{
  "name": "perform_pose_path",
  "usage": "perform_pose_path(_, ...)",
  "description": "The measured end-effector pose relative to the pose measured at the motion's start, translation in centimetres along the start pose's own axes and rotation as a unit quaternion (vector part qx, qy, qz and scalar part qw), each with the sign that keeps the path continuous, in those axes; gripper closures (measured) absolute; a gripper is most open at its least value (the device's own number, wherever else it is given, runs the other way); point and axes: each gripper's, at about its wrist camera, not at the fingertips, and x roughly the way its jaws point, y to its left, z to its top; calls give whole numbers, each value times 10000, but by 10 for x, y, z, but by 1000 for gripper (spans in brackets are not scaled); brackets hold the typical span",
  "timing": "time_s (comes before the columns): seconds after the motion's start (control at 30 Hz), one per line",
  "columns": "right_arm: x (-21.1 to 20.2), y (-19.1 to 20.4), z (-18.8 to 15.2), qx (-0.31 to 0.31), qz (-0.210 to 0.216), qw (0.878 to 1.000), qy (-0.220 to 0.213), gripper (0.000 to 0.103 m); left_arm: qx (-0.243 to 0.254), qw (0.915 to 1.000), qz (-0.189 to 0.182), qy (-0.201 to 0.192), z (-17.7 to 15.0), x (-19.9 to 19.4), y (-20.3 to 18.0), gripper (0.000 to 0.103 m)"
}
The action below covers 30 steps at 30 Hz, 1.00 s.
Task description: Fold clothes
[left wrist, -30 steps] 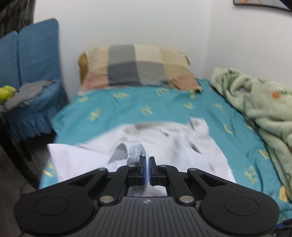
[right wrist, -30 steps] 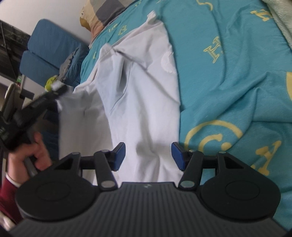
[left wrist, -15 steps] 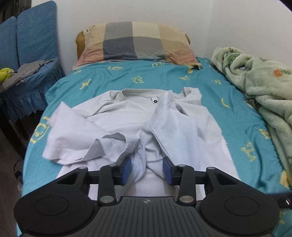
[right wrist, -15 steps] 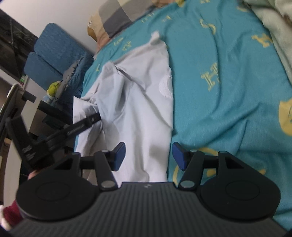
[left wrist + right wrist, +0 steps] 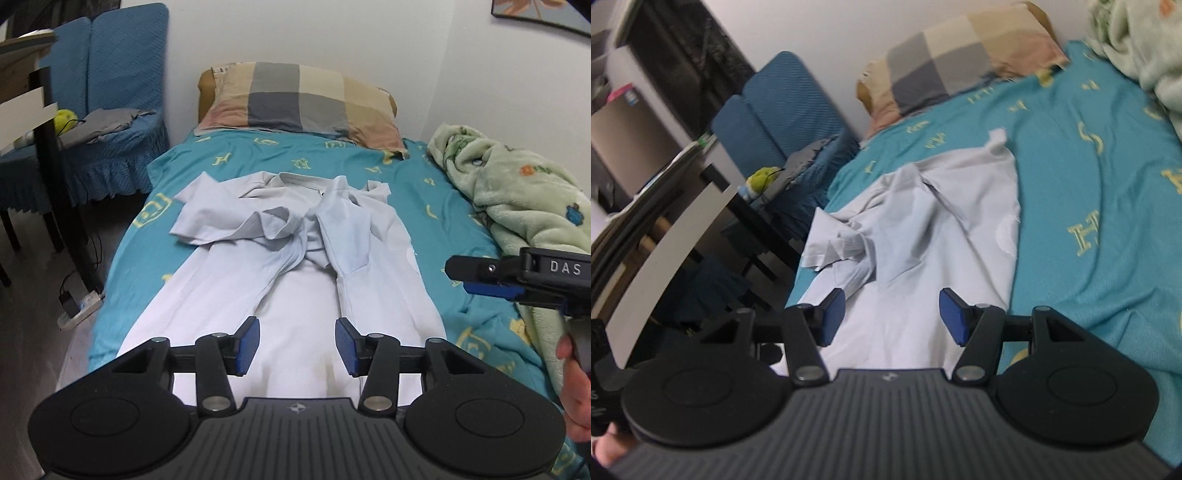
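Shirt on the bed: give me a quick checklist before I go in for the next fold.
1. Left gripper empty, fingers apart: ok.
2. Right gripper empty, fingers apart: ok.
3. Shirt lying on the bed sheet, collar toward the pillow: ok.
4. Both sleeves folded in flat: not ok. The left sleeve is bunched and crumpled across the chest; the other one lies smoother.
5. Lower body of the shirt smooth: ok in the left wrist view; the hem itself is hidden behind the grippers, cannot tell.
6. Green blanket clear of the shirt: ok, a strip of sheet shows between them.
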Motion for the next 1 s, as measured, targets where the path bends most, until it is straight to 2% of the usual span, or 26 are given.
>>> perform_pose_path(0.13, -10, 18, -3, -305, 115, 9994, -137, 43, 145, 9998, 123, -87, -8, -21, 5, 51)
perform_pose_path(0.23, -23, 35, 0, -424, 312, 9982, -288, 43, 57, 9997, -19, -246, -6, -36, 16, 49)
perform_pose_path(0.37, -8, 64, 14, -691, 370, 9965, -277, 43, 16, 9993, -16, -368, -3, -46, 33, 49)
perform_pose_path(0.47, 33, 84, 29, -955, 312, 9949, -81, 43, 168, 9985, 65, -518, -8, -47, 37, 48)
perform_pose_path(0.53, 69, 93, 38, -1009, 341, 9943, 29, 43, 82, 9991, 20, -417, -13, -42, 45, 48)
perform_pose_path(0.67, 144, 112, 50, -1196, 395, 9917, 239, 44, -94, 9994, 195, -285, -19, -29, 68, 48)
perform_pose_path(0.8, 211, 135, 46, -1617, 437, 9848, 453, 44, -480, 9986, 157, -173, -23, -15, 95, 48)
perform_pose_path(1.0, 280, 154, 23, -2366, 29, 9689, 723, 46, -869, 9961, 157, -12, -28, 4, 118, 48)
